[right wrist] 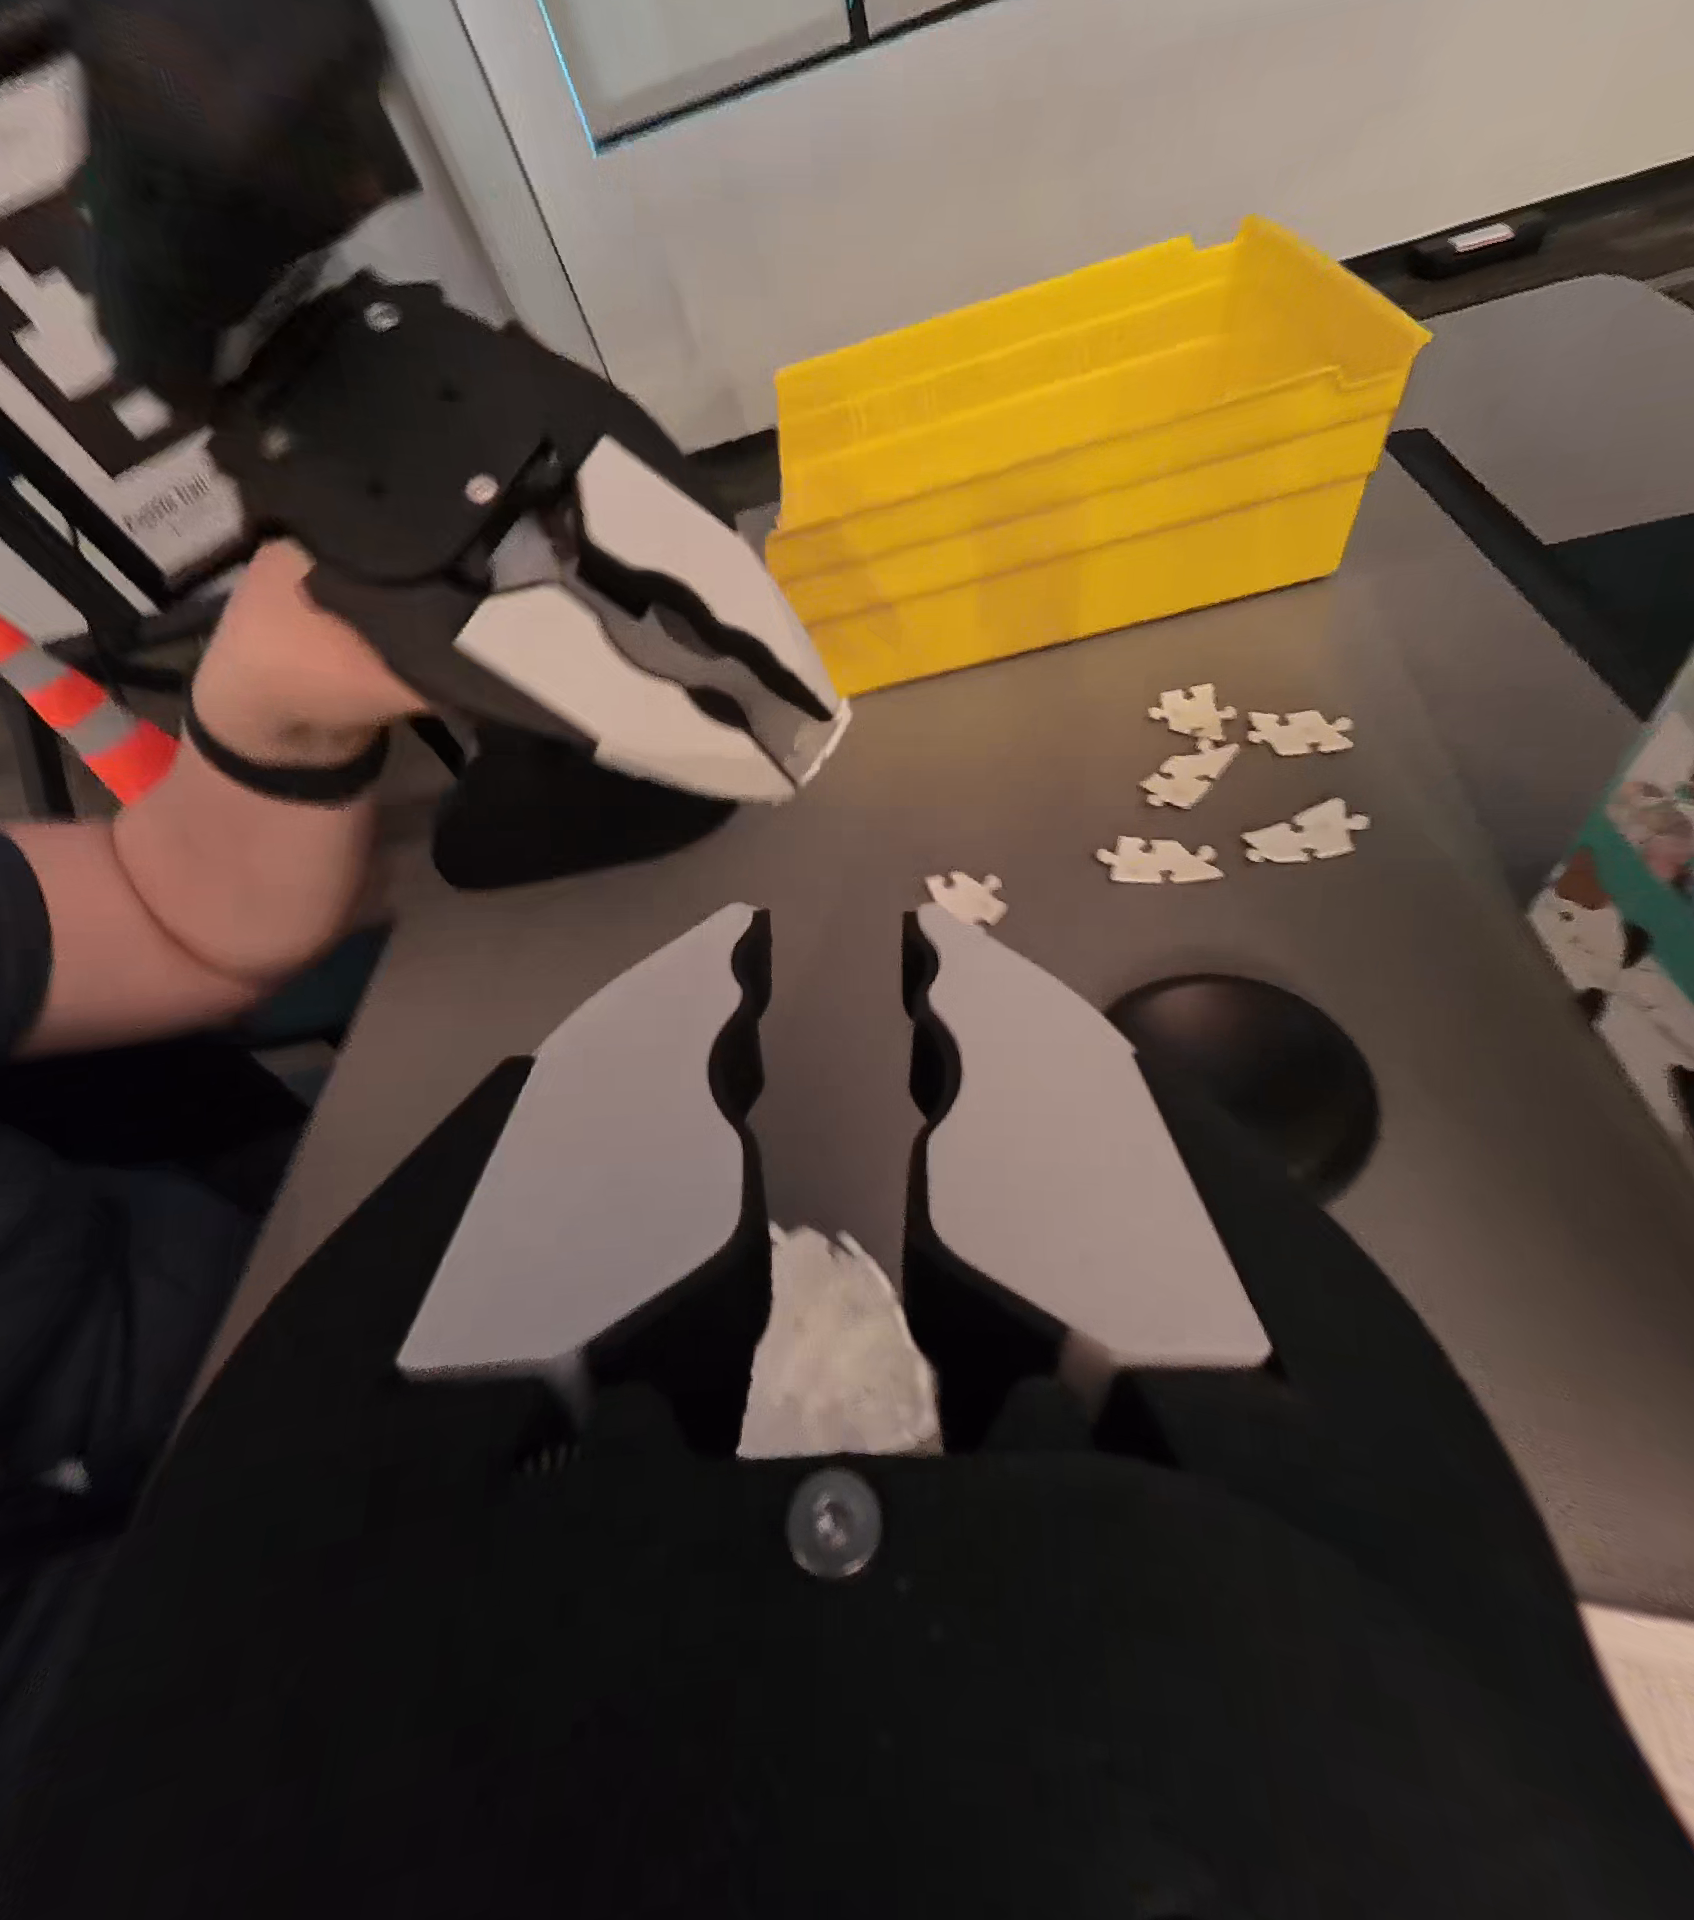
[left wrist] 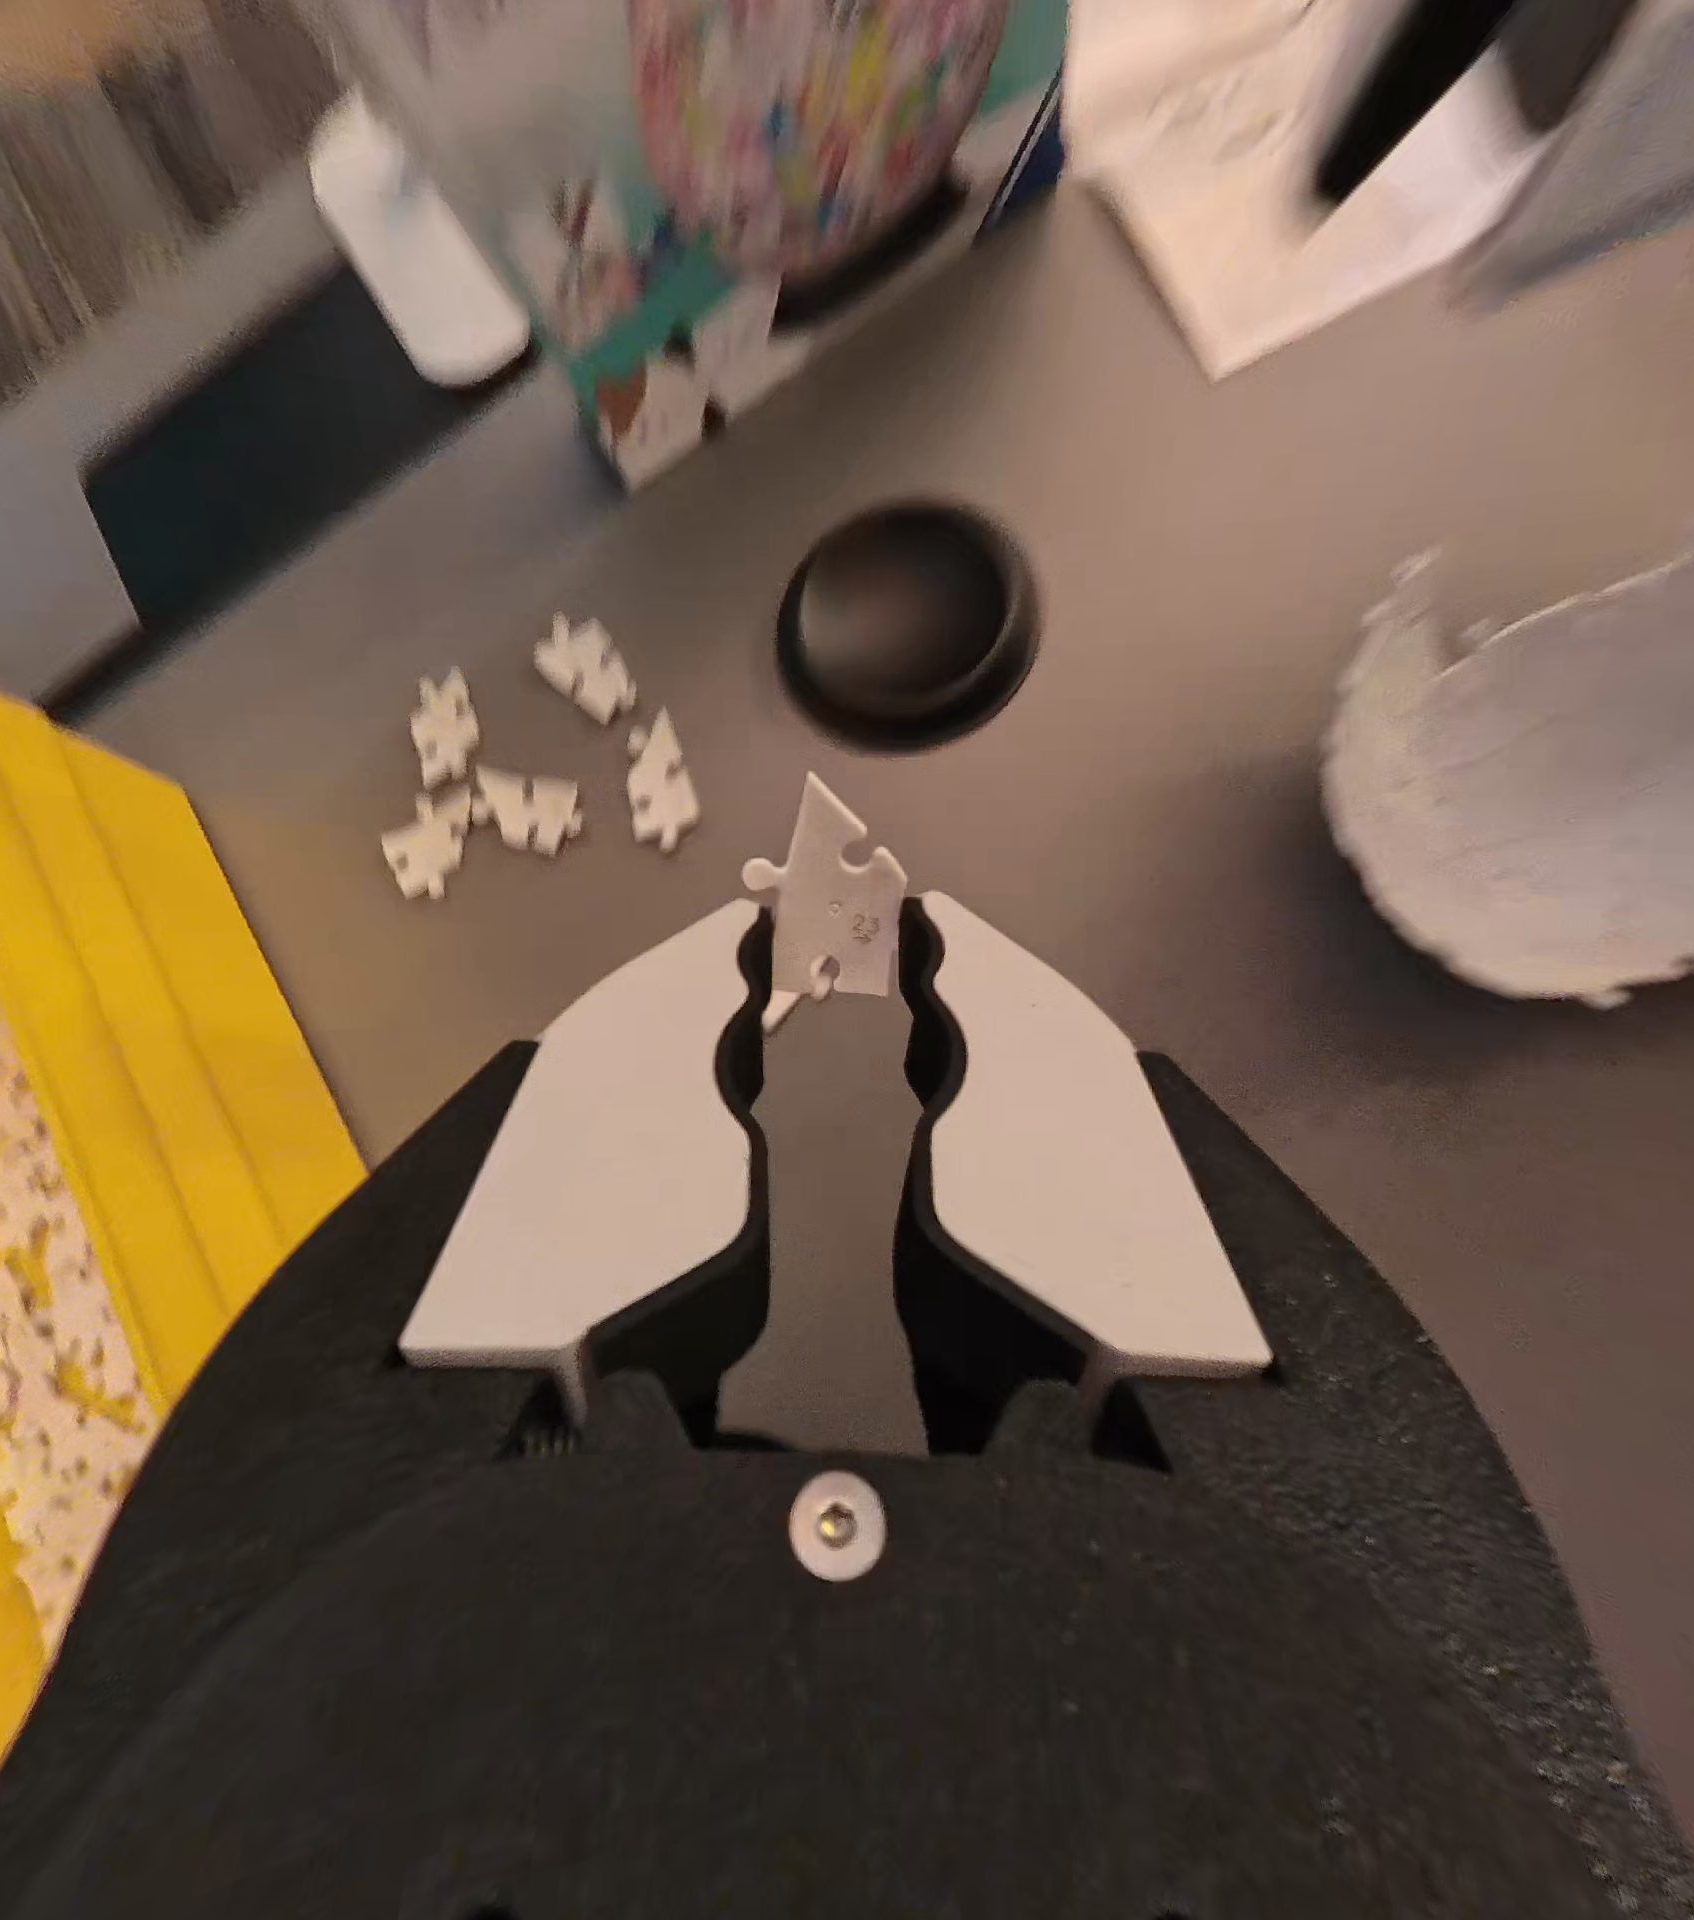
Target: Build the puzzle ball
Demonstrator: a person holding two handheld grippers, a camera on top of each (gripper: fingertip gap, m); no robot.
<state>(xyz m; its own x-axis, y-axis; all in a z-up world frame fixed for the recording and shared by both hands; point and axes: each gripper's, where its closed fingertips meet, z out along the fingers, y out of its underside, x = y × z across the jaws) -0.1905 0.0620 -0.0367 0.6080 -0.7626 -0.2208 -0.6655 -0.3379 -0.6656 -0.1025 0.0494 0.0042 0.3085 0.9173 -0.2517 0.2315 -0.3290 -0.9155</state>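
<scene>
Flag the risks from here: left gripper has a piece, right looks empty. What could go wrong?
1. The left gripper pinches the puzzle piece only at its fingertips, piece tilted; it may twist or slip out.
2. The partly built ball sits loose on the table, and the right gripper is open, so pressing a piece in could push it away.
3. A low sweep could scatter the loose pieces.
</scene>
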